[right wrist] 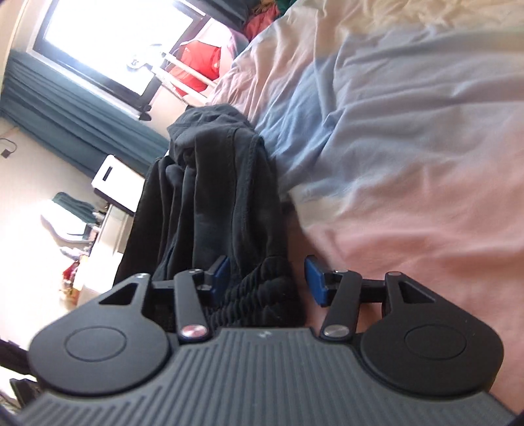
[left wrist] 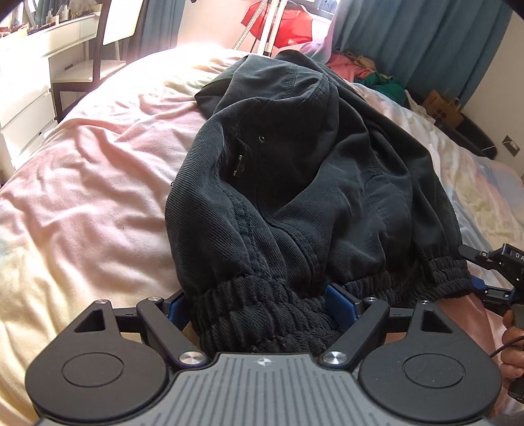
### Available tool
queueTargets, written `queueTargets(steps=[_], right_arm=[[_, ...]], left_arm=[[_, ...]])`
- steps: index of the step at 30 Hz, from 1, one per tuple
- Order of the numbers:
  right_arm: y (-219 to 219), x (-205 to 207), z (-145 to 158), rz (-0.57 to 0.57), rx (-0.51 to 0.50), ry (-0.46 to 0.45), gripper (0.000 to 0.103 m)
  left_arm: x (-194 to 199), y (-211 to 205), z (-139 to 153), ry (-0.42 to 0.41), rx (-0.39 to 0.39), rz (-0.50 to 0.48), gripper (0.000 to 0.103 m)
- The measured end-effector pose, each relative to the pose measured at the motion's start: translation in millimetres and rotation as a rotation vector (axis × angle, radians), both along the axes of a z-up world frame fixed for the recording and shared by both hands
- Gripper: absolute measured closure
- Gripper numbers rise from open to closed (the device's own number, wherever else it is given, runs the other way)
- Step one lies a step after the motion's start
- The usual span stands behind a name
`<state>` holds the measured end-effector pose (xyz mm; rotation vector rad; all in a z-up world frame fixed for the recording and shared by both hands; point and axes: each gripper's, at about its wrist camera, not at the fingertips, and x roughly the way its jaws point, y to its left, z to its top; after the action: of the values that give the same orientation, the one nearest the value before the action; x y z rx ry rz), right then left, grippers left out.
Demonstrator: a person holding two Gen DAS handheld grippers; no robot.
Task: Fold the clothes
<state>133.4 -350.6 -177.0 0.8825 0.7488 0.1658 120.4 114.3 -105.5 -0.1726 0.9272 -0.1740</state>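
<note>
Lying on the pink bedspread, a dark jacket spread hem-first toward the left gripper, whose spread jaws straddled its ribbed hem. Right wrist view: right gripper likewise gaped, ribbed hem between blue pads, unpinched.

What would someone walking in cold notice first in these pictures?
A dark jacket lies heaped across the middle of a bed with a rumpled pink and pale blue bedsheet. The left gripper and the right gripper both stand open around the jacket's ribbed hem, at the near edge. Farther back, a red garment hangs by the sunlit window.
</note>
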Motion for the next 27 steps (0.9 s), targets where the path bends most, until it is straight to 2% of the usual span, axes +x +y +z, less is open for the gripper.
queueTargets(steps=[2, 4, 5, 6, 8, 9, 12, 15, 18, 20, 22, 24, 26, 27], right_arm=[[10.8, 2.5, 0.2, 0.029, -0.073, -0.016, 0.051], [12.1, -1.2, 3.3, 0.032, -0.077, -0.034, 0.059], [10.6, -4.4, 6.5, 0.026, -0.060, -0.048, 0.070], [9.0, -7.8, 10.0, 0.019, -0.041, -0.064, 0.077], [8.1, -14.6, 18.7, 0.015, -0.024, -0.103, 0.080], [10.4, -18.4, 25.1, 0.021, -0.032, -0.130, 0.081], [14.7, -20.6, 26.5, 0.037, -0.064, -0.112, 0.081], [18.8, -22.3, 26.9, 0.053, -0.098, -0.089, 0.081], [23.0, -23.9, 27.2, 0.069, -0.131, -0.066, 0.078], [25.7, -25.0, 27.5, 0.080, -0.153, -0.050, 0.076], [18.2, -24.4, 17.5, 0.050, -0.106, -0.013, 0.073], [13.1, -24.6, 10.7, 0.022, -0.076, 0.012, 0.066], [12.2, -24.0, 8.6, 0.008, -0.070, 0.012, 0.062], [12.3, -23.1, 7.2, 0.004, -0.066, 0.010, 0.058]], left_arm=[[0.6, 5.4, -0.4, -0.005, -0.025, 0.032, 0.042], [1.2, 15.1, 0.8, -0.004, -0.073, 0.068, 0.050], [0.4, 20.0, 2.0, -0.006, -0.100, 0.085, 0.057], [-1.1, 25.8, 4.0, -0.012, -0.133, 0.101, 0.060], [-4.0, 40.4, 6.8, -0.018, -0.205, 0.149, 0.069], [-4.9, 49.4, 6.5, -0.014, -0.242, 0.188, 0.069], [-7.6, 76.4, 5.7, -0.003, -0.354, 0.306, 0.073], [-7.1, 88.7, -1.1, 0.046, -0.376, 0.360, 0.073], [-6.3, 73.7, 3.1, 0.032, -0.271, 0.310, 0.070], [-7.9, 64.7, 6.3, 0.015, -0.205, 0.284, 0.060], [-9.2, 62.1, 7.3, 0.019, -0.179, 0.267, 0.050], [-9.8, 63.8, 5.4, 0.043, -0.199, 0.268, 0.042], [-6.5, 69.0, 0.4, 0.086, -0.284, 0.270, 0.020], [-5.3, 71.4, -2.0, 0.101, -0.332, 0.268, 0.018]])
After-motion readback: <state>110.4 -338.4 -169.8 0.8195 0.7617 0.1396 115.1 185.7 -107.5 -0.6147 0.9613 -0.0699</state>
